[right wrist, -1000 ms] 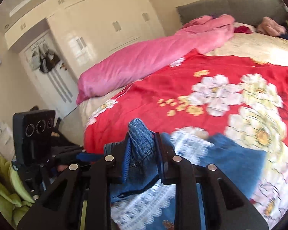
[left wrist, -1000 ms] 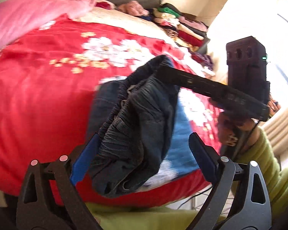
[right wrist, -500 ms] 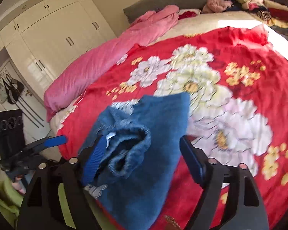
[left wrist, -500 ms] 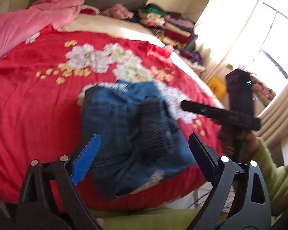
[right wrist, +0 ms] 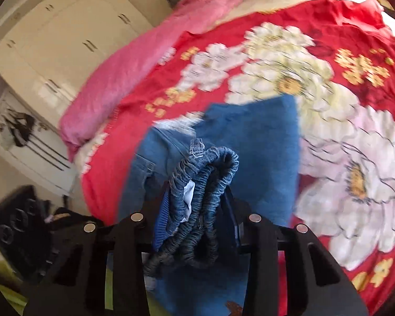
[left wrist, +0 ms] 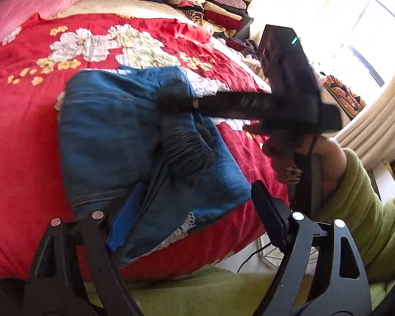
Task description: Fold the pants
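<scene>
Both claws work the jeans (left wrist: 113,131): right claw (right wrist: 197,205) has just clenched on the waistband (right wrist: 208,168); left claw (left wrist: 194,210), closing slightly, gapes, cloth between its fingers.

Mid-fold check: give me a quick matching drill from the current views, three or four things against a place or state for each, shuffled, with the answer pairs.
Things:
1. left gripper
2. right gripper
3. pink blanket
4. stack of folded clothes

Places or states:
A. piled at the far corner of the bed, by the window
B. closed on the gathered elastic waistband of the jeans
C. jaws apart over the near edge of the jeans, gripping nothing
D. stretched along the wardrobe side of the red floral bedspread

Pairs: 1-C, 2-B, 3-D, 4-A
</scene>
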{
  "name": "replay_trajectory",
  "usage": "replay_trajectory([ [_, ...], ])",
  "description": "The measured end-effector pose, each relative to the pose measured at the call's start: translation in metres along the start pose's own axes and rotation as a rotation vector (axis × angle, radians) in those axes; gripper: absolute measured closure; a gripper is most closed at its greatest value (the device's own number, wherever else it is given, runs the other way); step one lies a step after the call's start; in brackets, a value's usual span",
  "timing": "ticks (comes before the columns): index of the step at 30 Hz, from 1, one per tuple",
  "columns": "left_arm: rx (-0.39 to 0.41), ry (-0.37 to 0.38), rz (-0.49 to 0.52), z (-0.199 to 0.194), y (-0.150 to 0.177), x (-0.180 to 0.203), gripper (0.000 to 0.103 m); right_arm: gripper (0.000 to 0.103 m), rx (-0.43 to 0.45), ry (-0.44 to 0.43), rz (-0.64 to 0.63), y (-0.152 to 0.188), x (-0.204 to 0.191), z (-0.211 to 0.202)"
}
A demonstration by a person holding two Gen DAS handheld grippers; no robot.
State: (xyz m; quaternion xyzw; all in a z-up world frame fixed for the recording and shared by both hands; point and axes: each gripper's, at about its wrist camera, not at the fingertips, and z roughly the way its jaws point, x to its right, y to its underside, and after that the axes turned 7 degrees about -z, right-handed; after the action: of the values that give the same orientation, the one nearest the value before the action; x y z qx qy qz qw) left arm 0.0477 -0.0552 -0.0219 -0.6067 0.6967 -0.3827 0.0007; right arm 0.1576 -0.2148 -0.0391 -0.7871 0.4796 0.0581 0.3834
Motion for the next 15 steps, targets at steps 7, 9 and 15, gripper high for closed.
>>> replay_trajectory([
  [7, 0.047, -0.036, 0.024, -0.019, -0.008, 0.002, 0.018, 0.038, 0.095, 0.066, -0.022, 0.008, -0.003, -0.035],
  [9, 0.062, -0.057, 0.031, -0.024, -0.009, 0.003, 0.017, 0.031, 0.132, 0.085, -0.045, 0.01, -0.008, -0.049],
  [15, 0.09, -0.135, 0.031, -0.033, -0.014, -0.001, 0.015, 0.02, 0.208, 0.181, -0.154, 0.025, -0.029, -0.089],
])
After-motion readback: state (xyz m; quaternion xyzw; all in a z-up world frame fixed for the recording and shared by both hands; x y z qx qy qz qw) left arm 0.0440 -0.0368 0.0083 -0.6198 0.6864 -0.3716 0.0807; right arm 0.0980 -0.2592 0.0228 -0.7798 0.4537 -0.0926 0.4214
